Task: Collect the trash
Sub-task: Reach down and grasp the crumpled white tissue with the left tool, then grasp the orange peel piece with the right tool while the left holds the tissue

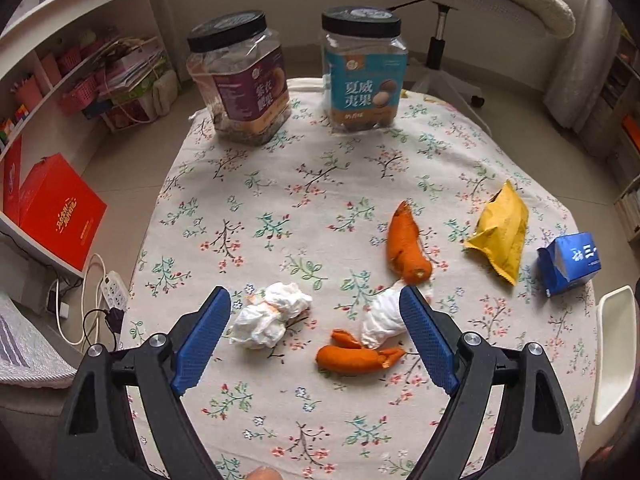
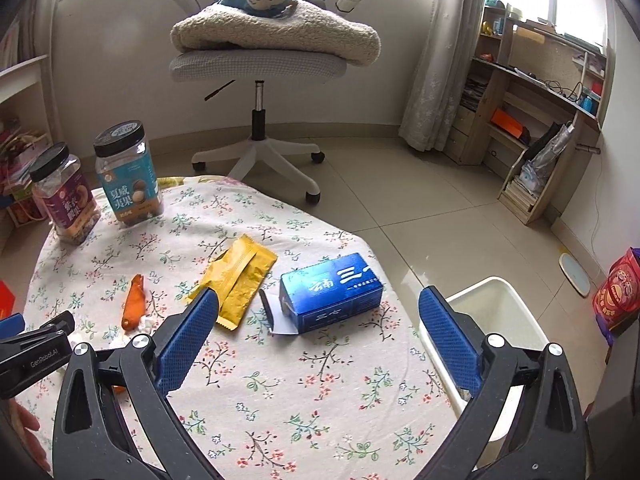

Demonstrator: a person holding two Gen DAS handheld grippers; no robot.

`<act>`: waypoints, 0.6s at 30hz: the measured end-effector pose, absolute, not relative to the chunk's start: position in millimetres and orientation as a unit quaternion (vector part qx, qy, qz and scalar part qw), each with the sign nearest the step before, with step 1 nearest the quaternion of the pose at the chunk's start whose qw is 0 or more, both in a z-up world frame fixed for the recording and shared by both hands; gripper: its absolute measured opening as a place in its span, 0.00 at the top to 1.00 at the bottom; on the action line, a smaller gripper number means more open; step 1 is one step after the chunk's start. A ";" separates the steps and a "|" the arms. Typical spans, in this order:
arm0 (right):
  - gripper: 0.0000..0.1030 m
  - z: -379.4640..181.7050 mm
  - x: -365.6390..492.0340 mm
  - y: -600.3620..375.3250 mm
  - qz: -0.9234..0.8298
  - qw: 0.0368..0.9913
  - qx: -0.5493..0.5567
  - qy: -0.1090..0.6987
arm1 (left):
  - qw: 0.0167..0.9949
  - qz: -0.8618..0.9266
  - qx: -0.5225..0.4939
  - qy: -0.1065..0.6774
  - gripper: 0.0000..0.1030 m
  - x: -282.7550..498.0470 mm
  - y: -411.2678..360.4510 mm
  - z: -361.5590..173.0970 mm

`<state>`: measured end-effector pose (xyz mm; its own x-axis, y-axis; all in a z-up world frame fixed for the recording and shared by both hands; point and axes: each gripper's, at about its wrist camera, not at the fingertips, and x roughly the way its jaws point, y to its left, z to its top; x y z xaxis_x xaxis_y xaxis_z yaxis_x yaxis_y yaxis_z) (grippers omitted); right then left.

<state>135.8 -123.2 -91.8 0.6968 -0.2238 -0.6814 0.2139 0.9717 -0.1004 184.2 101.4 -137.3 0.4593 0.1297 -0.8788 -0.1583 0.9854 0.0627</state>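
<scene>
On the floral tablecloth (image 1: 280, 200) lie two crumpled white tissues (image 1: 272, 318) (image 1: 380, 318), two orange peels (image 1: 408, 246) (image 1: 356, 354), a yellow wrapper (image 1: 500, 232) and an open blue box (image 1: 570, 262). My left gripper (image 1: 316, 304) is open, its jaws standing wide around the tissues and the near peel, above them. My right gripper (image 2: 320, 308) is open and empty, just short of the blue box (image 2: 332, 292), with the yellow wrapper (image 2: 238, 280) by its left finger. An orange peel (image 2: 134, 304) shows further left.
A white bin (image 2: 492, 312) stands off the table's right edge; it also shows in the left wrist view (image 1: 614, 352). Two black-lidded snack jars (image 1: 240, 80) (image 1: 362, 68) stand at the table's far side. An office chair (image 2: 260, 60) stands beyond. Shelves line both walls.
</scene>
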 end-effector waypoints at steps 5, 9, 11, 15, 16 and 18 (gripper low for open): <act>0.07 -123.8 155.2 -106.0 -0.079 0.893 0.036 0.441 | 0.816 0.084 -0.048 0.570 0.20 196.7 147.5 -176.4; 0.07 -150.2 167.1 -95.6 -0.050 0.865 0.084 0.492 | 0.802 0.064 -0.047 0.592 0.28 202.3 155.8 -193.8; 0.07 -160.6 171.5 -89.9 -0.040 0.854 0.102 0.509 | 0.796 0.055 -0.041 0.601 0.33 203.0 154.7 -201.8; 0.07 -173.6 179.0 -77.3 -0.027 0.842 0.117 0.526 | 0.795 0.021 -0.040 0.605 0.59 204.3 148.4 -208.7; 0.07 -176.6 181.3 -73.2 -0.022 0.840 0.117 0.530 | 0.797 0.018 -0.031 0.603 0.60 202.9 145.6 -208.4; 0.07 -180.7 184.6 -63.9 -0.012 0.836 0.115 0.536 | 0.803 0.017 -0.016 0.596 0.63 199.7 142.4 -204.6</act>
